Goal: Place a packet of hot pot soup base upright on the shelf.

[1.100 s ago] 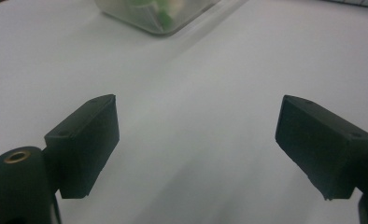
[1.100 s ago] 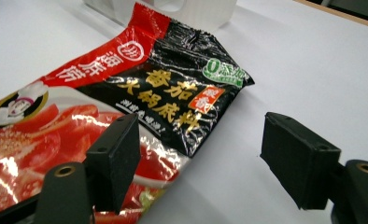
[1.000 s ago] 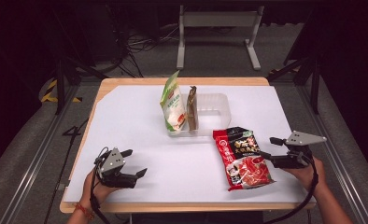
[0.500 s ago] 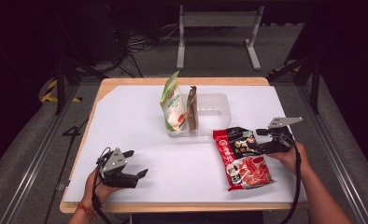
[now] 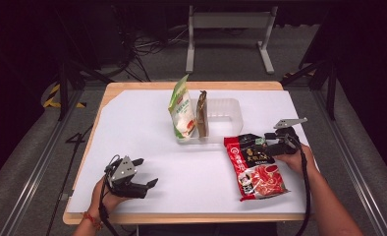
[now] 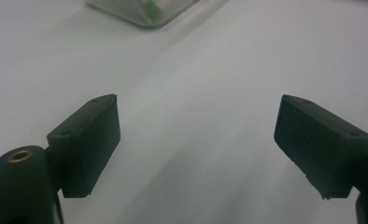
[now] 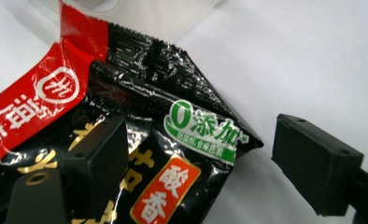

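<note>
A red and black snack packet [image 5: 257, 167] lies flat on the white sheet at the right. My right gripper [image 5: 259, 143] points left at its upper right corner. Its jaws have just been opening and stand wide. In the right gripper view the packet's black corner [image 7: 173, 102] lies between the jaws of the right gripper [image 7: 201, 163] without being pressed; one jaw hovers over the packet, the other over bare sheet. My left gripper [image 5: 147, 181] rests open near the front left, and the left gripper [image 6: 196, 144] has nothing between its jaws.
A clear plastic tray [image 5: 226, 117] stands mid-table with a green and white pouch [image 5: 181, 110] and a brown pouch [image 5: 202, 114] upright at its left end. Its corner [image 6: 145, 11] shows far ahead of the left gripper. The wooden table edge [image 5: 181, 219] runs along the front.
My right gripper has moved left and a little down, from beside the packet to over its upper right corner. The left gripper has stayed put.
</note>
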A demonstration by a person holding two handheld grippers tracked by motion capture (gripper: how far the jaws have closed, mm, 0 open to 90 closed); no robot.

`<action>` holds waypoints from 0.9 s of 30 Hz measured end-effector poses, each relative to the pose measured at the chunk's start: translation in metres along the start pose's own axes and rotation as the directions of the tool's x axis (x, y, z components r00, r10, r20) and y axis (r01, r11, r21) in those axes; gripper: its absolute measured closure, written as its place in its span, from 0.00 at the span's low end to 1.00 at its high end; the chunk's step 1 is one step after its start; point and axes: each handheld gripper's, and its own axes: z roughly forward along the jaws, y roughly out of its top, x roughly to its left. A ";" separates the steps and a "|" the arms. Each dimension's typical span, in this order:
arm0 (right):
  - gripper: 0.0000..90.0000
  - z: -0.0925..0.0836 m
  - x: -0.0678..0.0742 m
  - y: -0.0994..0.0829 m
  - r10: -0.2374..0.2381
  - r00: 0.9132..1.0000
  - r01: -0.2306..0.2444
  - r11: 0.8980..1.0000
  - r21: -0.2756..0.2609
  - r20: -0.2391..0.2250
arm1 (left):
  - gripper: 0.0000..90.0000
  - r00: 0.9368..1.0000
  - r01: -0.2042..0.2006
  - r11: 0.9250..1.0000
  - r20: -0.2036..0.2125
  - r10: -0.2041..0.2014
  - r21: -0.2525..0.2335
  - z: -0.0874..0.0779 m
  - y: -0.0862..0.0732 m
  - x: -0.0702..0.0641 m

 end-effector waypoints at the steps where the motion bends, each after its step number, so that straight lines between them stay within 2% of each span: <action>1: 0.21 0.002 -0.001 0.001 0.005 1.000 -0.005 1.000 -0.001 -0.001 | 0.17 1.000 0.003 1.000 0.005 -0.003 0.001 0.000 0.000 0.000; 5: 0.20 0.010 -0.002 0.005 0.031 0.999 -0.031 0.999 0.017 -0.040 | 0.17 1.000 -0.002 1.000 0.007 0.002 0.005 0.002 0.000 0.000; 10: 0.21 0.018 0.000 0.010 0.035 0.997 -0.033 0.999 0.031 -0.074 | 0.17 1.000 0.002 1.000 0.005 -0.002 0.003 0.002 0.000 0.000; 13: 0.22 0.019 -0.001 0.010 0.051 0.995 -0.048 0.998 0.026 -0.088 | 0.17 1.000 0.004 1.000 0.006 -0.004 0.006 0.002 -0.001 0.000; 16: 0.25 0.018 -0.001 0.009 0.042 0.995 -0.040 0.999 0.031 -0.091 | 0.17 1.000 0.002 1.000 0.003 -0.002 0.010 0.002 -0.001 0.000; 20: 0.46 0.012 -0.003 0.006 0.057 0.991 -0.055 0.998 0.021 -0.117 | 0.17 1.000 -0.002 1.000 -0.001 0.002 0.014 0.002 -0.001 0.001; 22: 0.57 0.010 -0.003 0.004 0.047 0.992 -0.047 0.999 -0.003 -0.119 | 0.17 1.000 0.005 1.000 -0.003 -0.005 0.017 0.003 -0.001 0.002; 26: 0.64 0.009 -0.001 0.002 0.037 0.993 -0.039 0.999 -0.019 -0.111 | 0.17 1.000 0.009 1.000 -0.001 -0.009 0.017 0.003 -0.002 0.002; 27: 0.69 0.007 -0.001 0.002 0.031 0.994 -0.034 0.999 -0.023 -0.107 | 0.17 1.000 0.011 1.000 0.001 -0.011 0.014 0.004 -0.002 0.002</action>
